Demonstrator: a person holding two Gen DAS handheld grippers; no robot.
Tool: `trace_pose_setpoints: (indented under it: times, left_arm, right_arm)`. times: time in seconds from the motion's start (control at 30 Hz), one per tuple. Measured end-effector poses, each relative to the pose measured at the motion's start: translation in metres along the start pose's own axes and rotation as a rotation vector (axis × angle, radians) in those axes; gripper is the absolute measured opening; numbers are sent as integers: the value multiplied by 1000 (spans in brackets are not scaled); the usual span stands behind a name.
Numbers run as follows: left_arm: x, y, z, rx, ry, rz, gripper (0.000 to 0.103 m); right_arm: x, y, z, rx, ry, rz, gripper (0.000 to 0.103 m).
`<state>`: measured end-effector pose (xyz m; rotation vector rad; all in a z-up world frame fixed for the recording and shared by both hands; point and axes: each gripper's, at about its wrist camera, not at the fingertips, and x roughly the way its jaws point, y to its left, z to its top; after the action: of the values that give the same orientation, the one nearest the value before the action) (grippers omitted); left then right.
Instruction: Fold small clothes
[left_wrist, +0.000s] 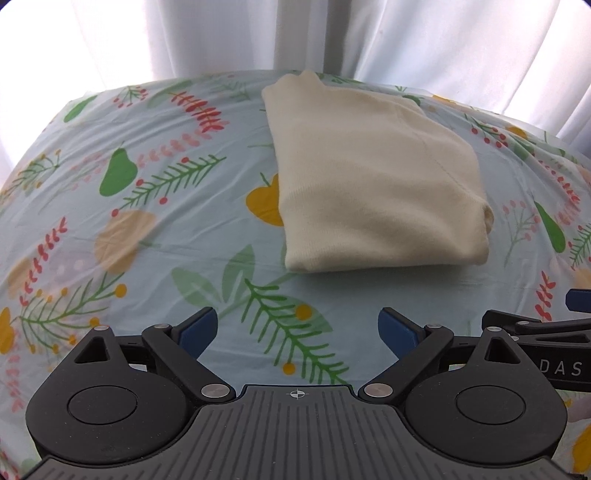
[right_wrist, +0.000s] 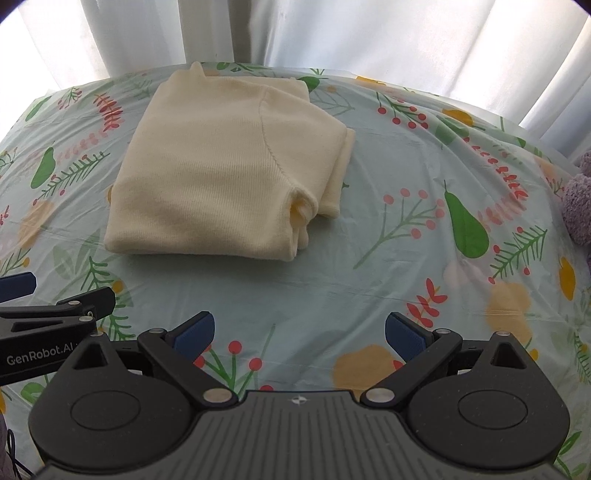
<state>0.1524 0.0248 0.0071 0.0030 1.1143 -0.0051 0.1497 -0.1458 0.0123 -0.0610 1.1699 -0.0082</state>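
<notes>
1. Cream knit sweater (left_wrist: 373, 177) lies folded into a thick, neat packet on the table, toward the far edge near the white curtains (left_wrist: 443, 37).
2. Left gripper (left_wrist: 297, 328) hangs above the cloth short of the sweater, its blue-padded fingers (left_wrist: 199, 325) spread wide with nothing between them.
3. Right gripper (right_wrist: 299, 330) sits just beside the left one, likewise spread wide and empty, well back from the sweater's near hem.
4. Pale blue tablecloth (right_wrist: 369, 258) printed with pears, berries and fern sprigs covers the whole table.
5. Fuzzy lilac fabric (right_wrist: 578, 199) shows at the right edge of the right wrist view.
</notes>
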Motion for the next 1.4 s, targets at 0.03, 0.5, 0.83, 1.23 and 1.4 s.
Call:
trace_pose_setpoints:
  times: [0.03,0.5,0.83,1.23,1.4]
  left_arm:
    - [1,0,0,1,2,-2,97]
    - [3,2,1,7,5,0,97]
    - [6,1,1,11,8,-6,97]
    - [6,0,1,18,10,-9,97]
    - [6,0,1,19,10,-11,97]
  right_arm:
    - [0,0,0,1,2,1,99]
    - [4,-1,2,10,6,-12,99]
    - [4,-2,1,12,3,-18,99]
    - [3,-2,2,13,2,-17,99]
    - [4,-2,2,14,3,-16,99]
